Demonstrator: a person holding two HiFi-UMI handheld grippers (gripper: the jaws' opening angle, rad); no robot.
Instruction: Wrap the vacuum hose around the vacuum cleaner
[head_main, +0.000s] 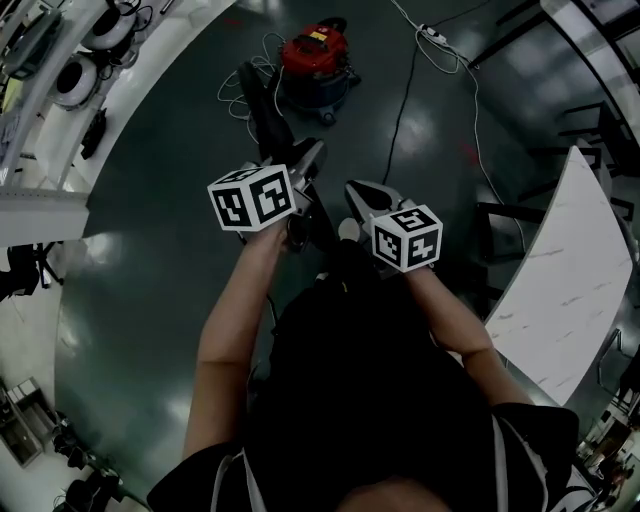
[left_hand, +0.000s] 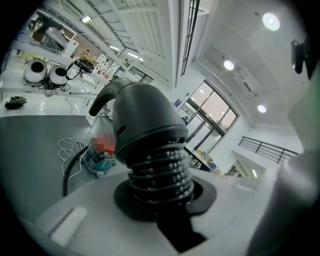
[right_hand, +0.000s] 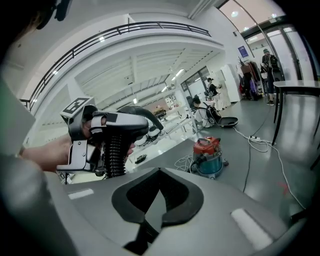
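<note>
Your left gripper (left_hand: 161, 197) is clamped on the ribbed hose (left_hand: 160, 167), just below its grey elbow (left_hand: 145, 117). The right gripper (right_hand: 152, 202) is clenched on nothing, jaws together.

The left gripper view shows that grip close up, but the elbow fills mid-frame & the vacuum cleaner (left_hand: 100, 159) only peeks out at left, on the floor. The right gripper view gives the side-on look: the ribbed stretch stands upright in your left gripper w/ the elbow on top, its tip bending toward the vacuum's side. Only the head view gives the layout: both grippers are held close together in front of you, the red-topped vacuum sits well ahead on the dark floor, and the hose runs lengthwise from the left jaws toward it.

Around the vacuum are a loose white cord (head_main: 240, 95) & a black cable (head_main: 400, 110) running to a power strip (head_main: 432, 33). A white table (head_main: 560, 280) stands at your right.
</note>
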